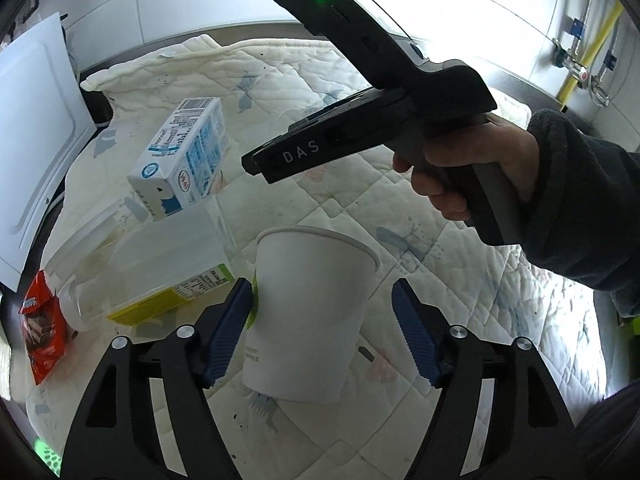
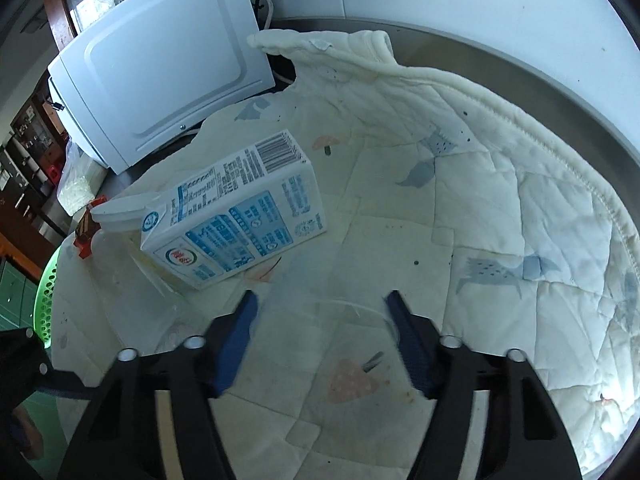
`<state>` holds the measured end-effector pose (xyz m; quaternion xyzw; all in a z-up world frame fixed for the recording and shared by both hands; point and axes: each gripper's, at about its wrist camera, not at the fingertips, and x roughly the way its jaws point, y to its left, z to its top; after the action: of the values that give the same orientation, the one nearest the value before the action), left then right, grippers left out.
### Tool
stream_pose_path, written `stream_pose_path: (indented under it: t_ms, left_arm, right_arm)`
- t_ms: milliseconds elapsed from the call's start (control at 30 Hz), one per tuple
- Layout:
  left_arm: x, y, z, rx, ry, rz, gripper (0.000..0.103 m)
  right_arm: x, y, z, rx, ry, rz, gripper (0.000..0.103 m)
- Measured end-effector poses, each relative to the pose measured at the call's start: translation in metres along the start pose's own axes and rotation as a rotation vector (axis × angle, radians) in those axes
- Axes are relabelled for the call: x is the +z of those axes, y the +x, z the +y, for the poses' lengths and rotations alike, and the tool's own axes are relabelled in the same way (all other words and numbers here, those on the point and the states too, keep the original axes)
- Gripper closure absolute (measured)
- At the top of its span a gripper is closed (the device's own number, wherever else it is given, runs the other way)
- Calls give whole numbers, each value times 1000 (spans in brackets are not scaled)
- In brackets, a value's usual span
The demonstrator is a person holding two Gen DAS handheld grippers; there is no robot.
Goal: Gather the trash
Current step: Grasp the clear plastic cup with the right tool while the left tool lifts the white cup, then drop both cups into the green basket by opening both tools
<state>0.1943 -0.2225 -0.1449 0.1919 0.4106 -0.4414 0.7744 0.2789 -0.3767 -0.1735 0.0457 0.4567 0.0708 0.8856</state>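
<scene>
Trash lies scattered over a quilted cloth (image 2: 460,208) spread on the bench, and the step in hand looks like picking the pieces up one at a time. In the left wrist view the left claw (image 1: 322,308) stands fairly wide around a white paper cup (image 1: 308,312): the left pad (image 1: 230,332) is at or just against the cup's side, the right pad is clearly apart from it, so the cup is bracketed but not gripped. The next move probably calls for closing gently, since a paper wall crushes easily, then lifting it away.

In the right wrist view the right claw (image 2: 322,312) is about half open, with a clear plastic cup (image 2: 332,320) blurred between its pads; I cannot tell whether they press on it. A hand (image 1: 476,168) in a dark sleeve carries that claw at two o'clock in the left view.

A blue-and-white milk carton (image 2: 236,216) lies on its side at eleven o'clock from the right claw. Beside it, toward nine o'clock, are a clear plastic container (image 1: 156,264) with a yellow label and a red snack wrapper (image 1: 42,320). A white appliance (image 2: 160,80) stands beyond the carton, and a green basket (image 2: 46,280) shows at the bench's edge at nine o'clock, perhaps where the trash goes. The clear container sits just beside the paper cup and could be nudged as the left claw closes.
</scene>
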Motion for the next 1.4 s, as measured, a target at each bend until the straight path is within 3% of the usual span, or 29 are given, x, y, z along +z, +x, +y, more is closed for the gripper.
stream_pose_path:
  t_ms: [400, 533, 700, 900, 1100, 1267, 1400]
  left_arm:
    - [11, 28, 3, 31, 0, 64, 24]
    - [9, 32, -1, 72, 25, 60, 30]
    - [4, 22, 0, 98, -25, 31, 34]
    - [-13, -17, 3, 90, -134, -54, 35]
    - [-41, -76, 21, 154, -273, -161, 35]
    - [-86, -138, 56, 291, -425, -240, 35]
    - [-131, -181, 96, 421, -548, -259, 35]
  right_arm:
    - [-18, -38, -11, 16, 23, -47, 43]
    - [-28, -53, -14, 16, 37, -69, 43]
    - [-43, -72, -17, 20, 64, -87, 43]
    - [-59, -90, -5, 42, 69, -105, 43]
    - [-61, -103, 24, 93, 34, -115, 43]
    - [-51, -105, 74, 158, -63, -113, 43]
    - [-39, -98, 120, 211, -154, -102, 43]
